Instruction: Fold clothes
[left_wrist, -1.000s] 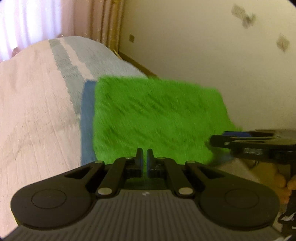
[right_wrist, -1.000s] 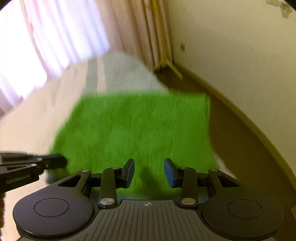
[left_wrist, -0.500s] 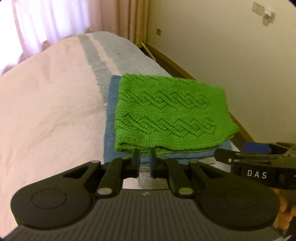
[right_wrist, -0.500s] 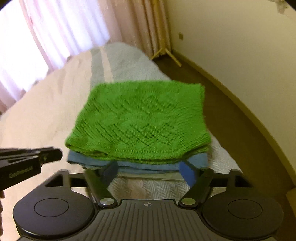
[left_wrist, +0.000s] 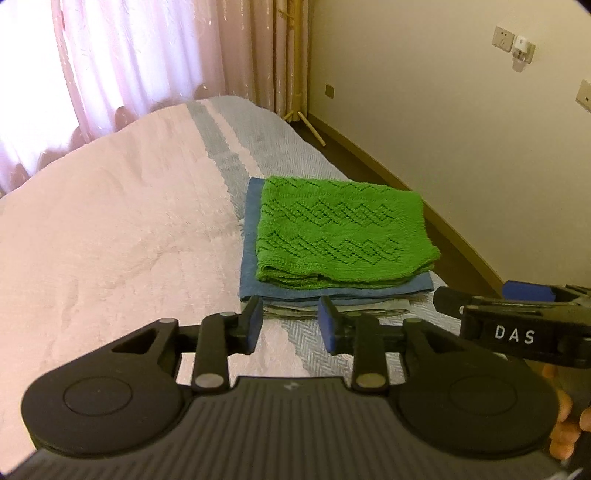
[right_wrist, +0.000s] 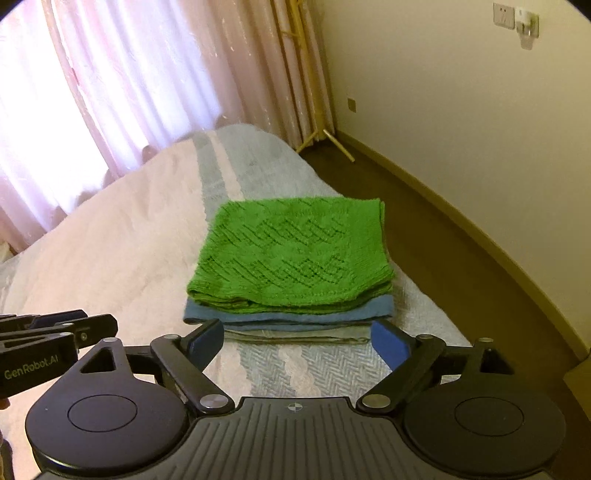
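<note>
Left gripper (left_wrist: 291, 325): fingers moderately apart, holding nothing, tips just short of the near edge of the clothes stack, with the right gripper (right_wrist: 297, 341) beside it spread wide and also empty, its blue pads (right_wrist: 388, 341) flanking the stack's near edge without touching it. Stack sits near the right side of the bed (left_wrist: 110, 240): folded green knit (left_wrist: 343, 230) on top, squared, over a blue garment (left_wrist: 332, 290) and paler folded layers (right_wrist: 295, 334) beneath. Beyond are pink curtains (right_wrist: 129, 92), a wooden stand (right_wrist: 325, 136) and a cream wall (left_wrist: 443, 92).
</note>
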